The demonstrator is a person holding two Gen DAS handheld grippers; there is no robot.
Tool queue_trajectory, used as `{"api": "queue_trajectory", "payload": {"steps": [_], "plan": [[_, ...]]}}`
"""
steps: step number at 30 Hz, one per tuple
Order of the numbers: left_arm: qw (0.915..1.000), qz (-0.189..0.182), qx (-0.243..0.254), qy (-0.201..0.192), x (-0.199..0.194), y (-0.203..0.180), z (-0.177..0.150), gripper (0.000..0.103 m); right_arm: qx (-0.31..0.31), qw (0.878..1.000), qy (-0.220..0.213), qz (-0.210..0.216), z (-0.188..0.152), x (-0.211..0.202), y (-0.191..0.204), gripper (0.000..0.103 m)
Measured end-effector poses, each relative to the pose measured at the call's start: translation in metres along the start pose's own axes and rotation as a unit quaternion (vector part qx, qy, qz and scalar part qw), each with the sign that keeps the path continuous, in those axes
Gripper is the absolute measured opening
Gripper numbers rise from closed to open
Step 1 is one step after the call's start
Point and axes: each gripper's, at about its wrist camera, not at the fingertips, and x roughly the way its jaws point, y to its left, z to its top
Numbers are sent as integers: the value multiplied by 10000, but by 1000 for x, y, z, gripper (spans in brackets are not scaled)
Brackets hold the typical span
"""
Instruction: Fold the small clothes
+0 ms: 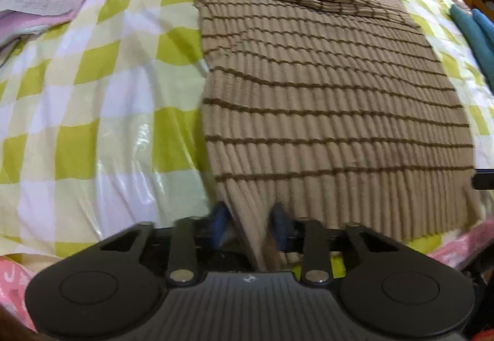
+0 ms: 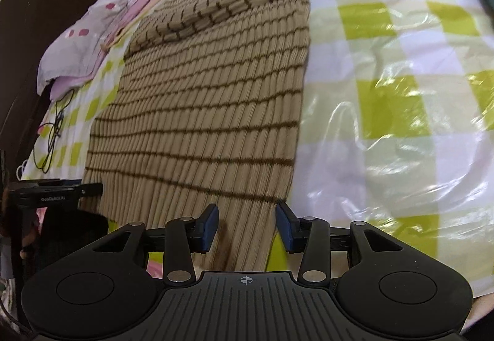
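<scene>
Your left gripper (image 1: 250, 225) and right gripper (image 2: 247, 225) each pinch the sweater (image 1: 324, 100) hem (jaws part-closed); it stretches lengthwise toward frame top.

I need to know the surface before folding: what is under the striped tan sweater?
The striped tan sweater lies on a green-and-white checkered sheet with clear plastic film over it. The part directly beneath the sweater is covered and cannot be seen.
</scene>
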Motion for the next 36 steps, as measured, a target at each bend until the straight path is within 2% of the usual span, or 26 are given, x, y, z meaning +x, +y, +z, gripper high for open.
{"api": "queue_trajectory", "payload": {"steps": [1, 3, 6, 11, 20, 24, 27, 29, 31, 33, 35, 36], "plan": [[10000, -76, -12, 40, 0, 0, -1, 22, -18, 10000, 10, 12, -1, 1, 1, 42], [10000, -49, 72, 19, 1, -3, -1, 22, -88, 9999, 30, 46, 0, 2, 2, 42], [9999, -32, 132, 8, 3, -6, -1, 19, -43, 9997, 78, 239, 0, 2, 2, 32], [9999, -24, 137, -76, -1, -7, -2, 17, 115, 9991, -77, 411, 1, -1, 1, 16], [9994, -143, 88, -294, -6, -8, 2, 16, 406, 9928, -626, 932, 10, -19, -2, 12], [9990, -186, 101, -398, -10, -8, 4, 16, 406, 9924, -698, 929, 13, -22, -1, 12], [9990, -179, 110, -396, -8, -8, 3, 16, 283, 9946, -697, 719, 13, -23, 0, 12], [9991, -157, 118, -371, -7, -9, 2, 16, 196, 9963, -618, 562, 12, -24, 0, 18], [9992, -147, 121, -359, -6, -9, 1, 16, 123, 9974, -579, 413, 9, -23, -1, 19], [9991, -150, 118, -369, -7, -8, 1, 16, 63, 9982, -500, 321, 6, -21, -1, 28], [9991, -154, 125, -376, -7, -9, 1, 16, -6, 9988, -424, 239, 3, -19, -1, 46], [9991, -153, 135, -377, -7, -9, 1, 16, -32, 9990, -404, 207, 2, -19, -1, 47]]}}
